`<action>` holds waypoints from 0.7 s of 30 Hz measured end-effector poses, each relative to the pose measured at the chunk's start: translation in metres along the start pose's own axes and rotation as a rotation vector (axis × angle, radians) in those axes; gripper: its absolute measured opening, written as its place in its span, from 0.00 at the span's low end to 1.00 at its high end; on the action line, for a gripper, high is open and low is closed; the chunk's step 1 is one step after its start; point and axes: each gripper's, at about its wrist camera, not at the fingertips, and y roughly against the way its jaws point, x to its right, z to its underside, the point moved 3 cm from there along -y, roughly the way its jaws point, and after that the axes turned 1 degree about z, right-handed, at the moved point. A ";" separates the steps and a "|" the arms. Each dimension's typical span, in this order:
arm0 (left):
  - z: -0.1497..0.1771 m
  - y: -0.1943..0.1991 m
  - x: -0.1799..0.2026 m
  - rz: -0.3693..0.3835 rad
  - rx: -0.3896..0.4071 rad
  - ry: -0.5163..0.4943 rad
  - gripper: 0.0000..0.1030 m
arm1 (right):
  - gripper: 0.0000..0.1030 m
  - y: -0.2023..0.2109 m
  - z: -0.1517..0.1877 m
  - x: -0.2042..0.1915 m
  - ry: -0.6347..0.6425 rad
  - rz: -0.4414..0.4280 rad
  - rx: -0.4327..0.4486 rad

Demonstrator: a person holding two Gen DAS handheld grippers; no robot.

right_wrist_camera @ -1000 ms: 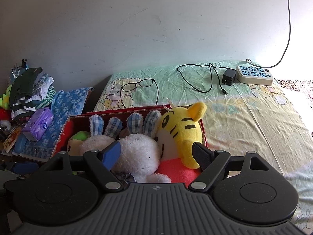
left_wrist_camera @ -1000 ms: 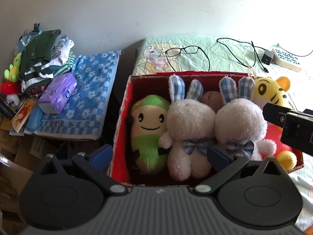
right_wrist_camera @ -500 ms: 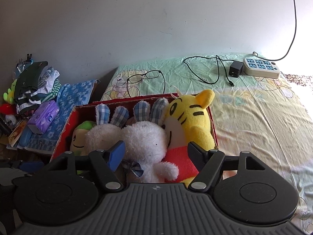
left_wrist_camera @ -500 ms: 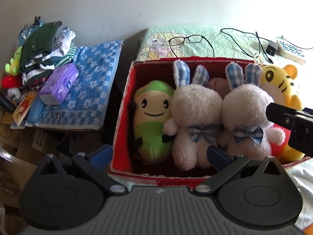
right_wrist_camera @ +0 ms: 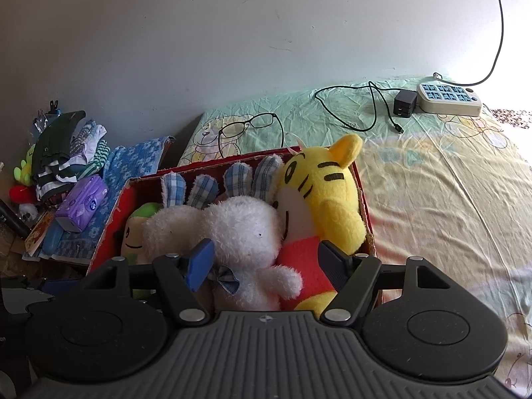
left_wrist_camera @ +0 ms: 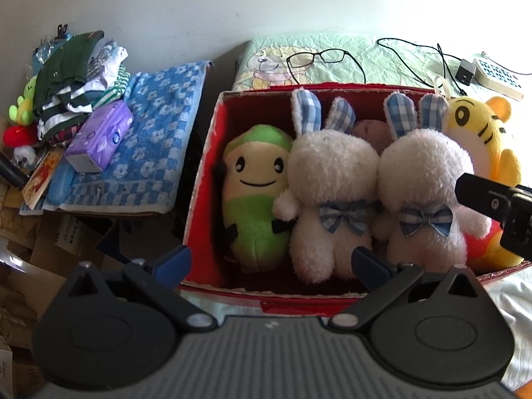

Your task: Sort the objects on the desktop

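1. Left hand-held gripper [left_wrist_camera: 271, 264]: jaws spread wide, nothing between them. It hangs at the near edge of the red box [left_wrist_camera: 206, 166]; the left fingertip sits outside the box's left wall, the right fingertip in front of the left white bunny's [left_wrist_camera: 329, 196] feet. Can't tell if either tip touches anything.
2. Right hand-held gripper [right_wrist_camera: 266, 266]: also wide open, nothing held. In the right wrist view the right white bunny [right_wrist_camera: 247, 242] and the tiger's red belly show between the fingers; the left pad [right_wrist_camera: 199, 262] overlaps the bunny's side, contact unclear.
3. The right hand-held gripper also shows at the right edge of the left wrist view, over the tiger's body.
4. Box contents, left to right: green smiling plush [left_wrist_camera: 254, 193], left white bunny, right white bunny [left_wrist_camera: 425, 199], yellow tiger [left_wrist_camera: 478, 133] at the right end, head above the rim. All upright, packed side by side, touching. A brownish plush [left_wrist_camera: 367, 131] is partly hidden behind the bunnies.
5. The box sits on the bed [right_wrist_camera: 432, 183], at its left edge.
6. Far of the box on the sheet: glasses [left_wrist_camera: 316, 58]; further right a black cable [right_wrist_camera: 349, 106], black adapter [right_wrist_camera: 405, 101] and white power strip [right_wrist_camera: 449, 98], well apart from both grippers.
7. Left of the box: blue checked towel [left_wrist_camera: 159, 139] with a purple tissue pack [left_wrist_camera: 99, 138] on it and a pile of folded clothes [left_wrist_camera: 69, 83] at the far left.
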 end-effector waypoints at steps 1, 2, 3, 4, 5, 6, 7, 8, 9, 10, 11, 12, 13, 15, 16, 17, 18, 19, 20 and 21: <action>0.000 0.000 0.001 -0.001 0.000 -0.003 0.99 | 0.70 0.000 0.000 0.001 0.000 -0.002 0.002; 0.000 0.000 0.002 -0.001 0.000 -0.006 0.99 | 0.70 0.000 0.000 0.002 -0.001 -0.005 0.004; 0.000 -0.001 0.004 -0.001 0.000 -0.008 0.99 | 0.69 0.000 0.001 0.004 -0.002 -0.008 0.004; 0.000 -0.001 0.005 -0.001 -0.002 -0.010 0.99 | 0.69 0.000 0.001 0.005 -0.003 -0.010 0.002; 0.000 -0.001 0.006 -0.001 -0.004 -0.012 0.99 | 0.68 0.000 0.002 0.006 -0.004 -0.014 -0.001; 0.000 -0.002 0.007 -0.002 -0.005 -0.013 0.99 | 0.68 -0.001 0.002 0.007 -0.004 -0.018 -0.004; 0.000 -0.002 0.008 -0.003 -0.006 -0.014 0.99 | 0.68 -0.001 0.003 0.008 -0.004 -0.021 -0.006; 0.000 -0.002 0.009 -0.003 -0.007 -0.014 0.99 | 0.68 0.000 0.003 0.008 -0.003 -0.024 -0.007; 0.000 -0.002 0.010 -0.002 -0.007 -0.014 0.99 | 0.68 0.000 0.003 0.009 -0.003 -0.026 -0.008; 0.000 -0.002 0.011 -0.002 -0.007 -0.014 0.99 | 0.68 0.001 0.003 0.009 -0.001 -0.027 -0.008; 0.000 -0.002 0.012 -0.002 -0.007 -0.015 0.99 | 0.68 0.001 0.002 0.010 0.002 -0.026 -0.009; -0.001 -0.002 0.014 -0.002 -0.008 -0.016 0.99 | 0.68 0.002 0.002 0.011 0.004 -0.023 -0.010; -0.001 -0.002 0.016 0.000 -0.008 -0.018 0.99 | 0.68 0.003 0.001 0.012 0.003 -0.019 -0.010; -0.001 -0.002 0.019 0.008 -0.011 -0.018 0.99 | 0.68 0.003 0.000 0.015 -0.003 -0.015 -0.013; -0.002 -0.002 0.020 0.013 -0.015 -0.017 0.99 | 0.68 0.004 0.000 0.016 -0.007 -0.013 -0.016; -0.002 -0.003 0.021 0.020 -0.021 -0.016 0.99 | 0.68 0.004 0.000 0.018 -0.011 -0.011 -0.019; -0.002 -0.004 0.022 0.028 -0.028 -0.014 0.99 | 0.68 0.004 0.000 0.020 -0.014 -0.007 -0.023; -0.002 -0.005 0.024 0.038 -0.038 -0.010 0.99 | 0.68 0.004 0.000 0.021 -0.018 -0.001 -0.026; -0.002 -0.005 0.025 0.046 -0.046 -0.007 0.99 | 0.68 0.005 0.000 0.022 -0.022 0.003 -0.027; -0.002 -0.005 0.025 0.052 -0.050 -0.007 0.99 | 0.68 0.006 0.000 0.024 -0.027 0.005 -0.027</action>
